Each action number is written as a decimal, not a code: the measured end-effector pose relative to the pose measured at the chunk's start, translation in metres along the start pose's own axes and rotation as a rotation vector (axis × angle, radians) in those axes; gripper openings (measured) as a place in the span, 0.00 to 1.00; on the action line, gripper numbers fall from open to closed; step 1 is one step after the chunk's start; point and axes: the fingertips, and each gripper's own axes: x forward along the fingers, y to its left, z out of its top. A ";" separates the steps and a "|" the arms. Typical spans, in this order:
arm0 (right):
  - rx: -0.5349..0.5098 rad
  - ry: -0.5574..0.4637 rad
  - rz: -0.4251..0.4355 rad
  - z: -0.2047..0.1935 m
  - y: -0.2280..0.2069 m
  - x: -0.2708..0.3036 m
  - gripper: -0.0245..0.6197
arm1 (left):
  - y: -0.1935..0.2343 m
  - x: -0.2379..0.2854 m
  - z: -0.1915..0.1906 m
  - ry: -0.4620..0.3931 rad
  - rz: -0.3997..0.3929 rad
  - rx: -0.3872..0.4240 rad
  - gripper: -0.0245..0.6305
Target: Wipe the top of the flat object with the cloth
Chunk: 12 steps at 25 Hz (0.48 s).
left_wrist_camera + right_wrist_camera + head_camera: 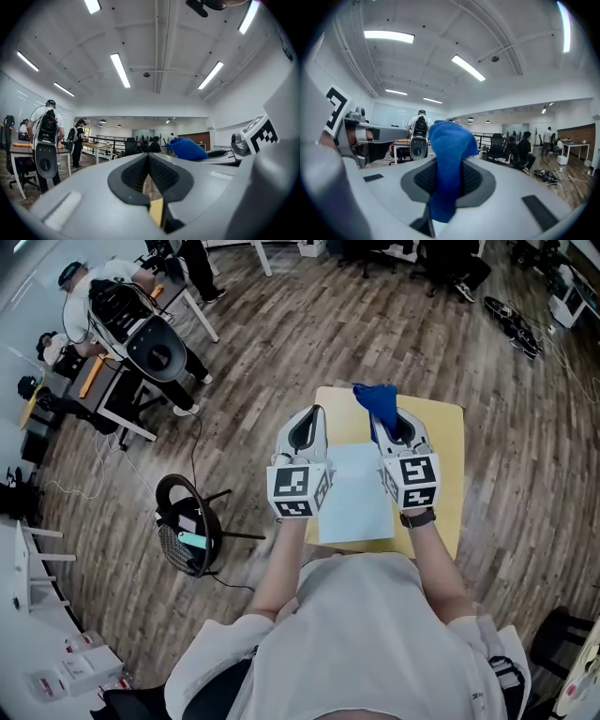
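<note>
Both poised over centre-frame flat object: right gripper clamped on cloth, left gripper closed empty; possible cloth slip from narrow bite under drag.

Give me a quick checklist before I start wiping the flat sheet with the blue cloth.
1. Blue terry cloth gripped: ok, the right claw is shut on it.
2. Left claw free: ok, shut with nothing in it.
3. Pale flat sheet on the yellow table: ok, it lies flat.
4. Cloth touching the sheet: not ok, it is held up in the air near the far edge.
5. Sheet fixed against sliding: cannot tell.
</note>
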 end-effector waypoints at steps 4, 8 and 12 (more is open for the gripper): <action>-0.011 -0.018 -0.031 0.000 -0.005 -0.001 0.16 | -0.003 0.006 0.000 -0.006 -0.007 -0.001 0.05; -0.007 -0.015 -0.034 -0.005 -0.006 0.000 0.16 | -0.006 0.011 0.000 -0.012 -0.020 -0.008 0.05; 0.012 -0.014 -0.032 -0.009 -0.005 -0.004 0.16 | -0.011 0.015 0.000 -0.022 -0.033 -0.006 0.05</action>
